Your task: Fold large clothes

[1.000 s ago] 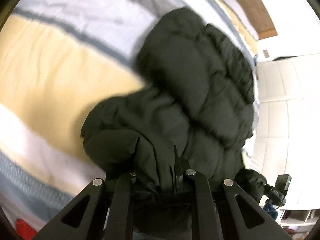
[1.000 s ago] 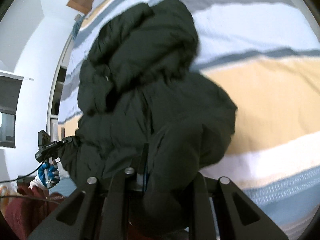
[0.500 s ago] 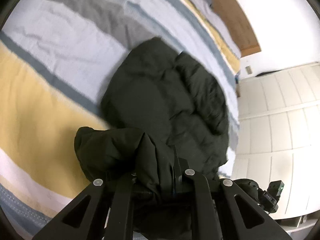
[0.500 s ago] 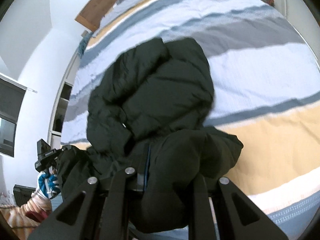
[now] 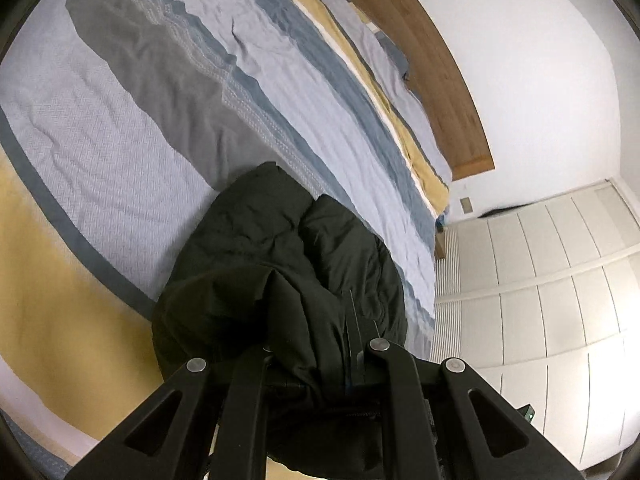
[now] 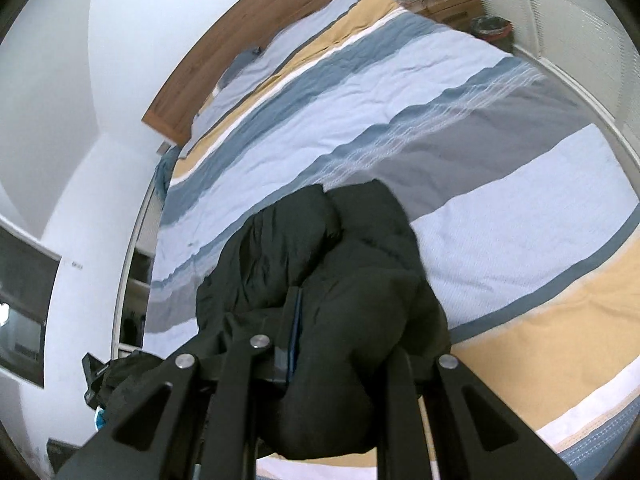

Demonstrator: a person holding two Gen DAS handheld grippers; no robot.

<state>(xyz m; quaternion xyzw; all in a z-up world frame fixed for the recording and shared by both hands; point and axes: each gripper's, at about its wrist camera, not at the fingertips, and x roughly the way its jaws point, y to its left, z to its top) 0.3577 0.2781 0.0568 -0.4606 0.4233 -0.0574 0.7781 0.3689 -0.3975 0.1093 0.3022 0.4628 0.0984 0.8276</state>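
Observation:
A black puffer jacket [image 5: 280, 248] lies partly on the striped bed [image 5: 120, 120], its near edge lifted. My left gripper [image 5: 320, 364] is shut on a bunched fold of that jacket, and the fabric hides the fingertips. In the right wrist view the same jacket [image 6: 320, 248] hangs up from the bedcover [image 6: 500, 240] into my right gripper [image 6: 336, 360], which is shut on another bunched corner. The other gripper [image 6: 94, 376] shows at the lower left of the right wrist view, holding the jacket's far corner.
A wooden headboard [image 5: 432, 80] runs along the far end of the bed against a white wall. White wardrobe doors [image 5: 540, 280] stand to the right in the left wrist view. A wooden nightstand [image 6: 444, 4] and a dark bin [image 6: 490, 28] sit beyond the bed.
Both grippers have risen and drawn back with the jacket's near edge. More of the bedcover and headboard now shows, and the jacket looks smaller and stretched up off the bed.

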